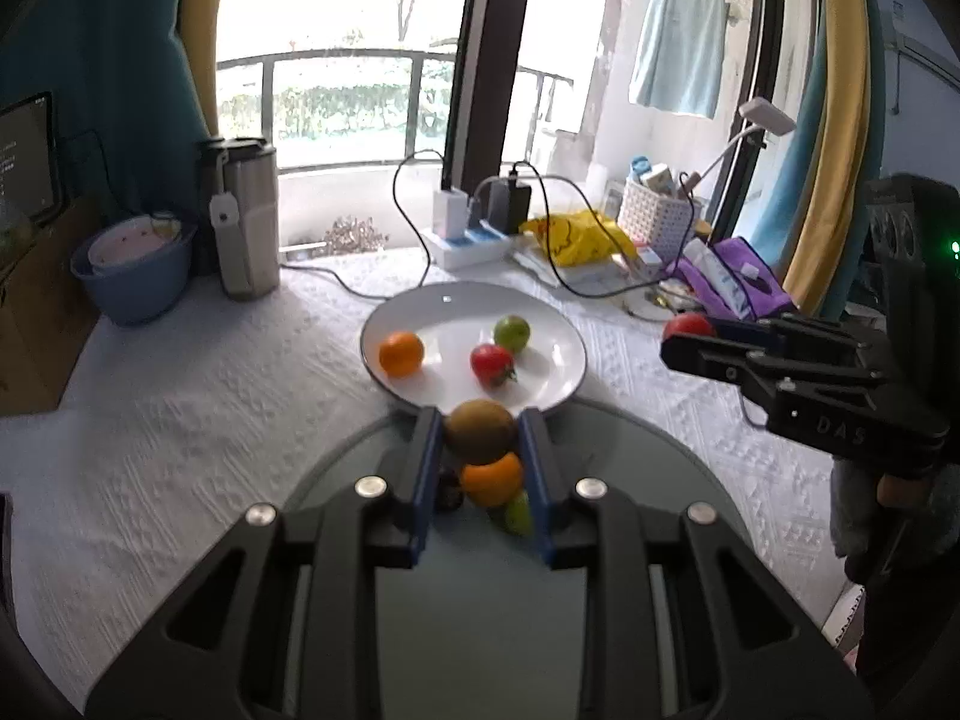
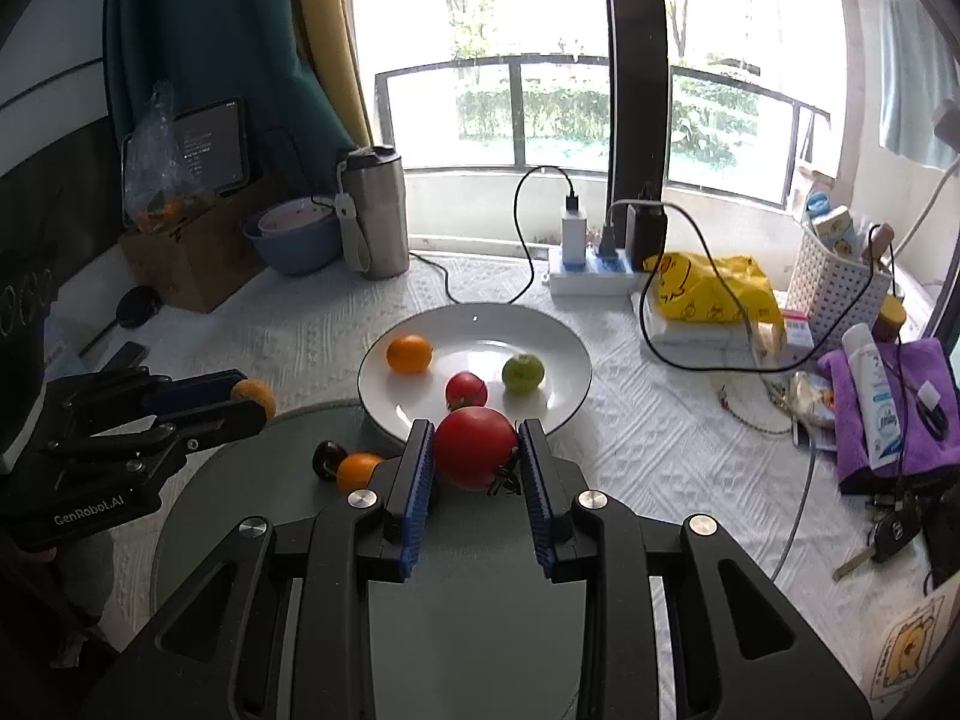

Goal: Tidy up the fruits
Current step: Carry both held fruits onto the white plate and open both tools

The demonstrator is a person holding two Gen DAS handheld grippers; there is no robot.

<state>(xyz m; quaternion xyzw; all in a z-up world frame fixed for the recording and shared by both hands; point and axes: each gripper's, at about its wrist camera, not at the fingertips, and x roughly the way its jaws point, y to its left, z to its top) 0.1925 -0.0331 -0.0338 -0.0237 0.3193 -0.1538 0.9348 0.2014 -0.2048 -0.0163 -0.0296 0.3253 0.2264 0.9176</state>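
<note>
Right wrist alone shows keys (image 2: 888, 531) beside cloth (image 2: 864, 420)

White textured tablecloth (image 2: 630, 438), white plate (image 2: 558, 354), grey glass disc (image 2: 240, 456), blue basin (image 2: 294, 252), steel tumbler (image 2: 378, 216)

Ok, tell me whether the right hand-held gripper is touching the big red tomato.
Touching. The right wrist view shows the right hand-held gripper with both blue pads pressed against the sides of the big red tomato, held above the grey round mat.
</note>
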